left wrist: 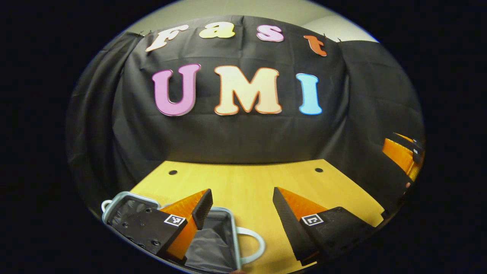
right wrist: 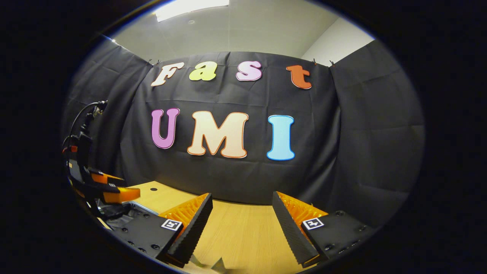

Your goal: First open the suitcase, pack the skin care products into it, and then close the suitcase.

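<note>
Left gripper view puts our left gripper (left wrist: 241, 213) nearest, its jaws spread wide and holding nothing, over an open suitcase (left wrist: 213, 243) with a grey lining and pale handle at the near edge of the wooden table (left wrist: 247, 182). Farther right we see our right gripper (left wrist: 403, 154) beside the black cloth. Right gripper view shows its jaws also wide apart and empty above the table.

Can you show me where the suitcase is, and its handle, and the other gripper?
suitcase (left wrist: 213, 247): left gripper view, on its grey lining inside.
suitcase handle (left wrist: 257, 241): left gripper view, on the pale loop sticking out.
right gripper (left wrist: 405, 152): left gripper view, on its orange finger at the far edge.
</note>
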`<state>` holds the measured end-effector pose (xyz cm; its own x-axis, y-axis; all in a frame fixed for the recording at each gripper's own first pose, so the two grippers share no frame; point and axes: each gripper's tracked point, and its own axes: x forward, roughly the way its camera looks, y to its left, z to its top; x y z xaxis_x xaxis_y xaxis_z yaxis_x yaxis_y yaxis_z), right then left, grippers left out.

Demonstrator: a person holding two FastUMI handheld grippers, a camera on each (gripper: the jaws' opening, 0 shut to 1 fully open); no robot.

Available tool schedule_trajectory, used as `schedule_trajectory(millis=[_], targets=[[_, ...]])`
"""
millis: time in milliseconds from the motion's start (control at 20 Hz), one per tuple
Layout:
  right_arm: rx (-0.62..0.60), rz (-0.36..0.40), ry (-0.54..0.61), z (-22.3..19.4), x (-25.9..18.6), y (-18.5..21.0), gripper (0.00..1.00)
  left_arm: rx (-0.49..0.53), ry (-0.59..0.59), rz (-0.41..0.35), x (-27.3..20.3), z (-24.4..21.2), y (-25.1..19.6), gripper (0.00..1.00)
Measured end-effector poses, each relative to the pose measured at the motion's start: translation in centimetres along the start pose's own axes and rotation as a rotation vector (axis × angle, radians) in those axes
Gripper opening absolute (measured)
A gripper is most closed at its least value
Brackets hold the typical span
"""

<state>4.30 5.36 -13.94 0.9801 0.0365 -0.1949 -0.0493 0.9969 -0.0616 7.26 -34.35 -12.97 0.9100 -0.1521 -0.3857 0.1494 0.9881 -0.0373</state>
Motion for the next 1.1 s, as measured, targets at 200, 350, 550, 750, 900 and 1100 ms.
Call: schedule_trajectory(millis=[200,350,550,750,900,1100], targets=[[-0.013,0.037,0.015,-1.2,-0.4,-1.0,0.98,0.004,0.067,-0.102,0.2,-3.9,-6.0,0.95],[-0.031,0.073,0.036,-2.0,-0.5,-1.4,0.98,-0.003,0.111,-0.160,0.1,-7.1,-9.8,0.95],[-0.042,0.116,0.035,-2.4,-1.2,-1.5,1.00,-0.015,0.163,-0.222,0.0,-11.1,-14.0,0.95],[-0.053,0.147,0.046,-3.6,-1.8,-1.2,0.99,-0.024,0.229,-0.239,0.9,-15.1,-15.7,0.92],[-0.068,0.158,0.042,-4.2,-2.4,-0.8,0.99,-0.019,0.290,-0.212,2.1,-18.6,-15.7,0.64],[-0.067,0.184,0.073,-6.8,-3.2,0.6,0.98,-0.016,0.328,-0.226,3.4,-20.7,-16.3,0.18]])
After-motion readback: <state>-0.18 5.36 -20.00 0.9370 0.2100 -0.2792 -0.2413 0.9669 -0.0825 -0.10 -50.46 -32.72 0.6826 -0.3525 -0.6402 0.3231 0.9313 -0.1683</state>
